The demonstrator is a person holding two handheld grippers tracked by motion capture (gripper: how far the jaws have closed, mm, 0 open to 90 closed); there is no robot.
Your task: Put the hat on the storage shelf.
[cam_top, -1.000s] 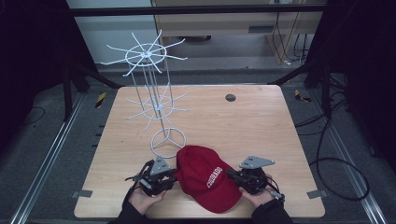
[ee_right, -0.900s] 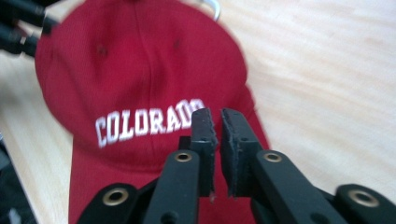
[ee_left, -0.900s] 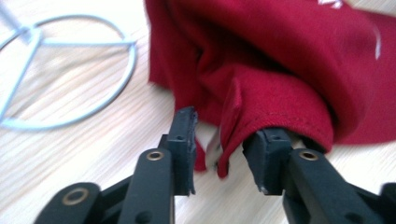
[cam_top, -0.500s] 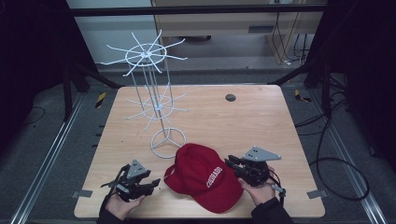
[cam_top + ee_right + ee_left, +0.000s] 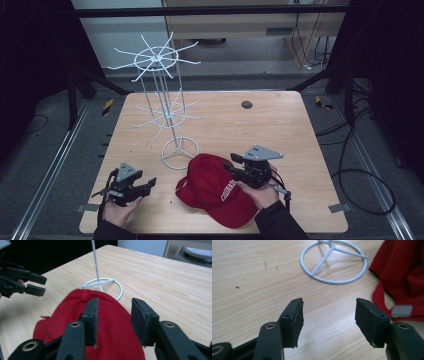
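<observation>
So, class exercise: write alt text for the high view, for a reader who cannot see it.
A red cap lies near the front edge of a wooden table, beside the ring base of a white wire rack. A person's left gripper sits open left of the cap, apart from it; the right gripper hovers open over the cap's right side.

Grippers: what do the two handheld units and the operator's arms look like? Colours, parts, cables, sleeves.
Both are black two-jaw units. The left gripper and right gripper each carry a grey three-cornered plate on top. Flat black pads with worn edges line the jaws, brass-coloured rivets sit at the joints, and black cables trail back. Dark sleeves cover both forearms.
</observation>
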